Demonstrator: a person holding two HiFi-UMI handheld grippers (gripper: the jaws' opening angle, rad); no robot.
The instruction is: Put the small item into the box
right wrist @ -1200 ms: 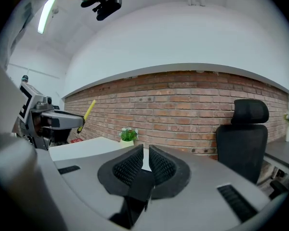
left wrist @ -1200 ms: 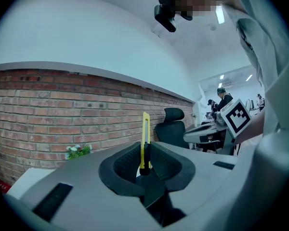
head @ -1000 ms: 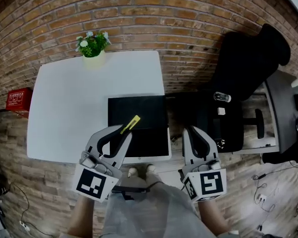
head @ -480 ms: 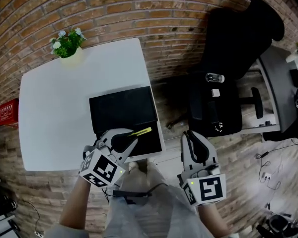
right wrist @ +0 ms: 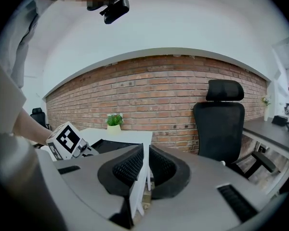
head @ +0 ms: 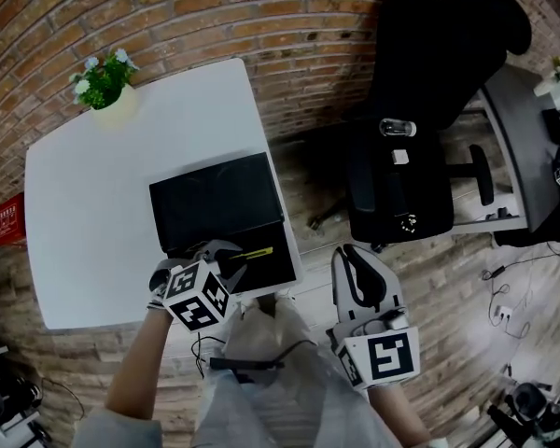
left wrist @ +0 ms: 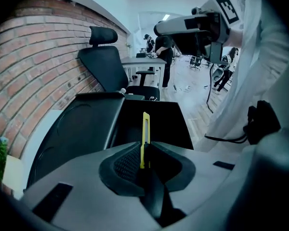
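A thin yellow item (head: pixel 259 251) sticks out of my left gripper (head: pixel 235 258), which is shut on its near end. In the left gripper view the yellow item (left wrist: pixel 145 129) stands edge-on between the pads, its tip over the open black box (left wrist: pixel 159 121). The box (head: pixel 273 271) sits at the near right corner of the white table (head: pixel 93 213), with its lid (head: pixel 215 205) folded back beyond it. My right gripper (head: pixel 353 254) hangs right of the table over the floor, shut and holding nothing. Its view shows the right gripper (right wrist: pixel 145 150) with pads together.
A potted plant (head: pixel 103 77) stands at the table's far left corner. A black office chair (head: pixel 420 129) is right of the table by the brick wall. A grey desk (head: pixel 532 147) lies further right. Cables trail on the floor (head: pixel 504 297).
My left gripper has swung the yellow item from pointing away to pointing right, low over the box's near part. The head view has shifted right. The right gripper stays shut beside the table.
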